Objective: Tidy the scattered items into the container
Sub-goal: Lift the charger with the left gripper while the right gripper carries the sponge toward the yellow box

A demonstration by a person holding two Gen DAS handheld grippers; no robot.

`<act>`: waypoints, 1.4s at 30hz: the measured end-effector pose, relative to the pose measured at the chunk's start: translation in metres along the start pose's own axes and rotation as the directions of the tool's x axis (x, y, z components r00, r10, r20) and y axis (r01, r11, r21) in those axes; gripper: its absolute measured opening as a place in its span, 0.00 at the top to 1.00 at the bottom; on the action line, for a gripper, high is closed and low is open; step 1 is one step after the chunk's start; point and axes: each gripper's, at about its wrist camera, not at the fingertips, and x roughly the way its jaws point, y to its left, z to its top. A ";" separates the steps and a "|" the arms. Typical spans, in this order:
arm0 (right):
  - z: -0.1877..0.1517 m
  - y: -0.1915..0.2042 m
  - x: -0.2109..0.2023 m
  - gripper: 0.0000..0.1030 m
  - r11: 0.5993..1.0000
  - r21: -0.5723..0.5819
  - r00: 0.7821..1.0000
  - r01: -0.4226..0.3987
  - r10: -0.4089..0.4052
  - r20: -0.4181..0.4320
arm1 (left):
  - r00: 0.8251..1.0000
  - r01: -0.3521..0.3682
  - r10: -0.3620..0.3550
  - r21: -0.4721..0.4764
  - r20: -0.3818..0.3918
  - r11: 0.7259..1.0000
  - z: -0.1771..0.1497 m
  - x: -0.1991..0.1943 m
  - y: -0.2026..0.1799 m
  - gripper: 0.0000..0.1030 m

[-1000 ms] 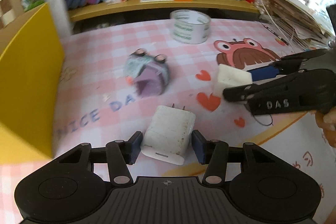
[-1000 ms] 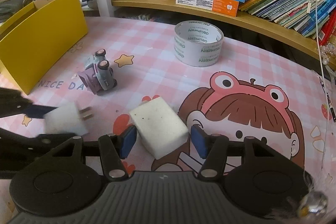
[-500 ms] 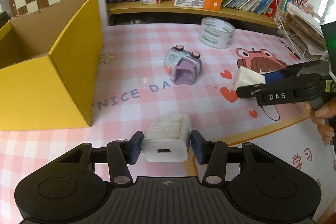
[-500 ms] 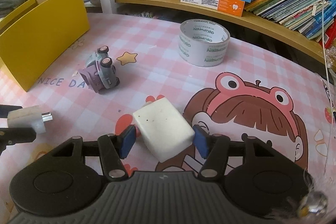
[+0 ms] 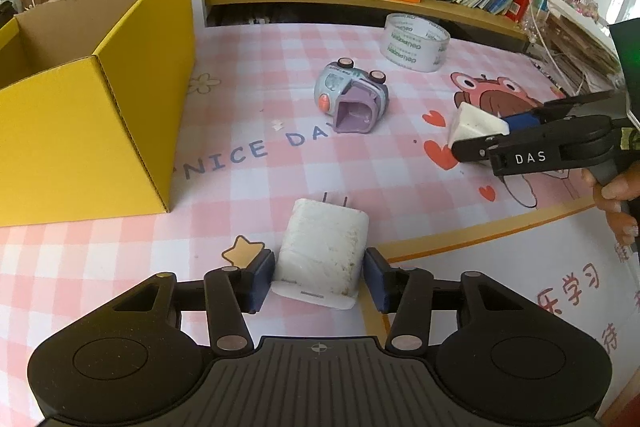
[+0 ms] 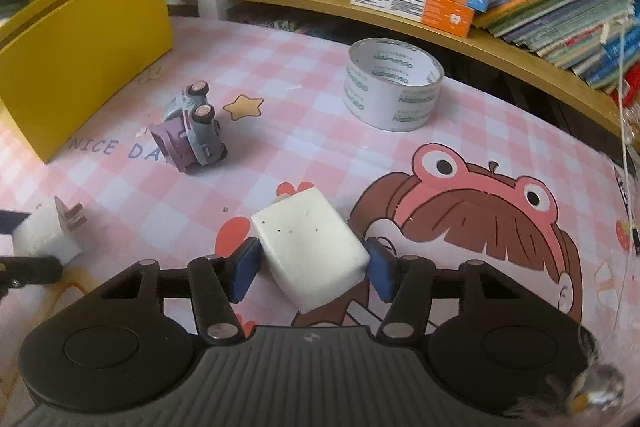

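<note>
My left gripper (image 5: pixel 319 277) pinches one charger (image 5: pixel 322 251); my right gripper (image 6: pixel 307 267) pinches one sponge (image 6: pixel 310 253); on the surface (image 5: pixel 248 115): one toy car (image 5: pixel 352 99), one tape roll (image 5: pixel 416 43); one yellow box (image 5: pixel 88 119) left.

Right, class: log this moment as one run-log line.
left gripper: shut on charger | right gripper: shut on white block | toy car, tape roll: on table | yellow box: open

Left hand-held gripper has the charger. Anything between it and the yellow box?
Nothing visible. The charger sits in the left hand-held gripper, and only bare mat lies toward the yellow box. The toy car lies farther back.
</note>
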 end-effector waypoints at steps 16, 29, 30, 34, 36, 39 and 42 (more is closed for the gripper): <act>-0.002 0.001 -0.031 0.58 0.995 0.088 0.997 -0.052 0.048 0.052 | 0.999 -0.037 0.037 0.022 0.010 0.999 -0.004 -0.010 -0.002 0.35; -0.034 0.034 -0.075 0.58 0.976 0.206 0.996 -0.074 0.063 0.059 | 0.999 -0.041 0.041 0.026 0.008 0.999 -0.005 -0.010 -0.001 0.35; -0.038 0.036 -0.077 0.58 0.975 0.212 0.996 -0.072 0.061 0.059 | 0.999 -0.040 0.040 0.026 0.008 0.999 -0.004 -0.009 -0.001 0.35; -0.044 0.041 -0.082 0.58 0.973 0.217 0.996 -0.079 0.068 0.058 | 0.999 -0.047 0.046 0.056 0.018 0.997 0.001 -0.003 -0.005 0.36; -0.045 0.044 -0.083 0.58 0.974 0.209 0.996 -0.084 0.073 0.058 | 0.999 -0.051 0.051 0.069 0.012 0.996 0.003 0.001 -0.008 0.37; -0.047 0.048 -0.084 0.58 0.976 0.197 0.995 -0.091 0.081 0.057 | 0.999 -0.054 0.054 0.090 -0.001 0.994 0.005 0.006 -0.012 0.50; -0.049 0.052 -0.086 0.58 0.978 0.185 0.994 -0.098 0.089 0.056 | 0.999 -0.050 0.050 0.101 0.002 0.994 0.005 0.008 -0.014 0.55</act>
